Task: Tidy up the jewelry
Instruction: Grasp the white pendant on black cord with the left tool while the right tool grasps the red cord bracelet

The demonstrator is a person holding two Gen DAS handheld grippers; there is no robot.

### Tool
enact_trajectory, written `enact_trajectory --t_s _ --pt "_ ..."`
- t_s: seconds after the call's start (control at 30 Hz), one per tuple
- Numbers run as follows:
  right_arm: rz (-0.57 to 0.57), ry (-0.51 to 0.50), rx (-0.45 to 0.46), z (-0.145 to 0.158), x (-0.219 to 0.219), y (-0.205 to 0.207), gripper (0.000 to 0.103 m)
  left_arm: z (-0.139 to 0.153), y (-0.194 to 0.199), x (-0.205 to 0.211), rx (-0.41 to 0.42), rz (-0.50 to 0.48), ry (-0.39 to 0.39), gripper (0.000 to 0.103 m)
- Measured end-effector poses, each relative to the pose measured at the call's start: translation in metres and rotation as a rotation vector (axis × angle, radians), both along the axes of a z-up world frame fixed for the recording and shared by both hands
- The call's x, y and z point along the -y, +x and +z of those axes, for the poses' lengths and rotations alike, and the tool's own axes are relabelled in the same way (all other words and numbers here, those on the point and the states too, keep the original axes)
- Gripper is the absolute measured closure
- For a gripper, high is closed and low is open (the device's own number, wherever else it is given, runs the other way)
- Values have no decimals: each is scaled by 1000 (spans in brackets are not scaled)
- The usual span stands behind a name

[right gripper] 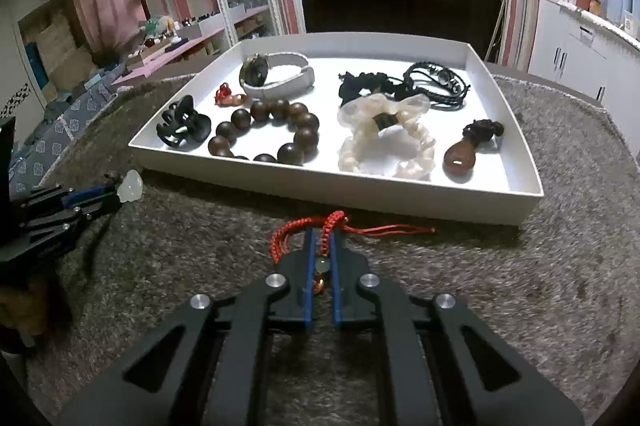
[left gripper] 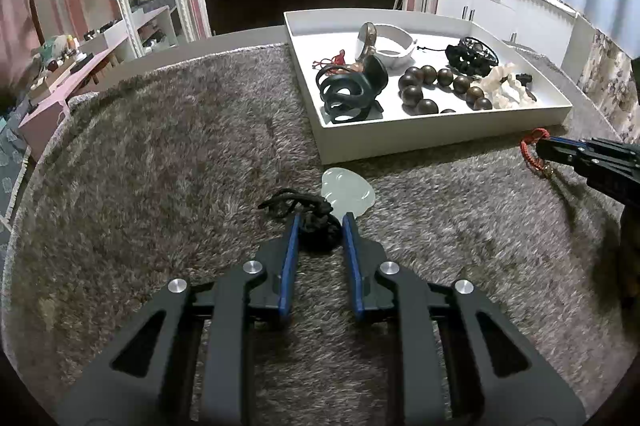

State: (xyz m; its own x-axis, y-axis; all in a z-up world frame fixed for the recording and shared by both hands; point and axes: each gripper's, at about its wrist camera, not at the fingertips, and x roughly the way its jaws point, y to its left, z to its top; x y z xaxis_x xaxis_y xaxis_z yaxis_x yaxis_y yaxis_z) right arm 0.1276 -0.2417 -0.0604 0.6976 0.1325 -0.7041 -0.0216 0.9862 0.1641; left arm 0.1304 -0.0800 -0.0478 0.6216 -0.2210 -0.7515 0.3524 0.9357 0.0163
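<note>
A pale jade pendant (left gripper: 349, 190) on a black knotted cord (left gripper: 316, 226) lies on the grey rug in front of the white tray (left gripper: 440, 141). My left gripper (left gripper: 320, 220) is shut on the black cord, the pendant just past its tips; it also shows in the right wrist view (right gripper: 116, 195). My right gripper (right gripper: 323, 236) is shut on a red braided cord bracelet (right gripper: 320, 226) with a pale bead, low over the rug before the tray (right gripper: 360, 193). It shows at the right edge of the left wrist view (left gripper: 540, 149).
The tray holds a black hair claw (right gripper: 184, 125), a dark wooden bead bracelet (right gripper: 272, 133), a watch (right gripper: 276, 73), a white scrunchie (right gripper: 384, 137), black cord bracelets (right gripper: 432, 85) and a brown pendant (right gripper: 464, 153). White cabinets (left gripper: 500, 9) stand at the right.
</note>
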Motion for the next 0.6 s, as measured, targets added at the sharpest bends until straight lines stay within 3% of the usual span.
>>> enact_trajectory --t_s 0.37,0.6 --pt "4 13 42 4 2 -7 97 7 -1 -6 33 8 -50 85" --pt "12 54 80 17 4 -14 97 24 -13 0 134 -18 -44 86"
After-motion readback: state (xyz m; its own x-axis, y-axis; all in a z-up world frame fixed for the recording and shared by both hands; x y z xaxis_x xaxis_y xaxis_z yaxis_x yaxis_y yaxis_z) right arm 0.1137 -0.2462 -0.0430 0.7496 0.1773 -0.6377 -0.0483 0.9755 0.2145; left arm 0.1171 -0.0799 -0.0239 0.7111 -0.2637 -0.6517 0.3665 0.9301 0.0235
